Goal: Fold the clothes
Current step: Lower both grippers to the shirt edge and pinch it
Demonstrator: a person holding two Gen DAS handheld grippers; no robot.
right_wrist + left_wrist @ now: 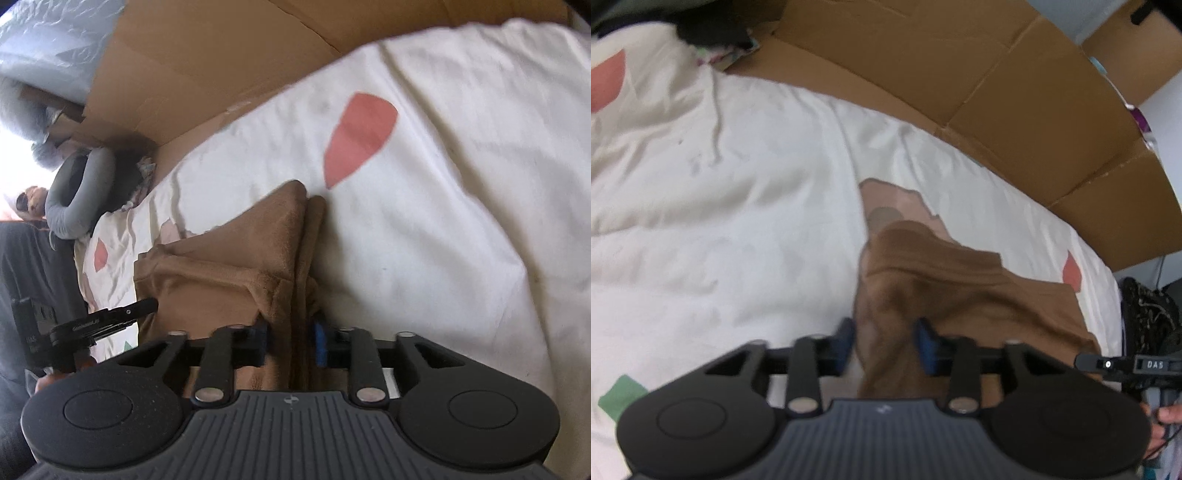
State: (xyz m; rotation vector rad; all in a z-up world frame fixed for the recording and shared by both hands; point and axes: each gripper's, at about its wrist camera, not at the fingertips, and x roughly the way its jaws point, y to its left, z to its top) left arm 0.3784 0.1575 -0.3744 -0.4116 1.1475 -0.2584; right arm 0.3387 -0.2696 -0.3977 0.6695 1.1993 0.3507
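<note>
Both hand-held grippers, left (884,341) & right (291,341), are pinching bunched edges of the brown garment (960,291) lying on the bed (738,221) w/ white sheet; it's looking soft, light, floppy, so gripping corners/edges is prob best.

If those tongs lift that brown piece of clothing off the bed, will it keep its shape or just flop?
Probably flop: the brown garment already bunches in soft folds between the right tongs and the left tongs. It looks fuzzy, so it should grip well rather than slip. Likely light, sagging wherever unsupported above the white bedding.
</note>
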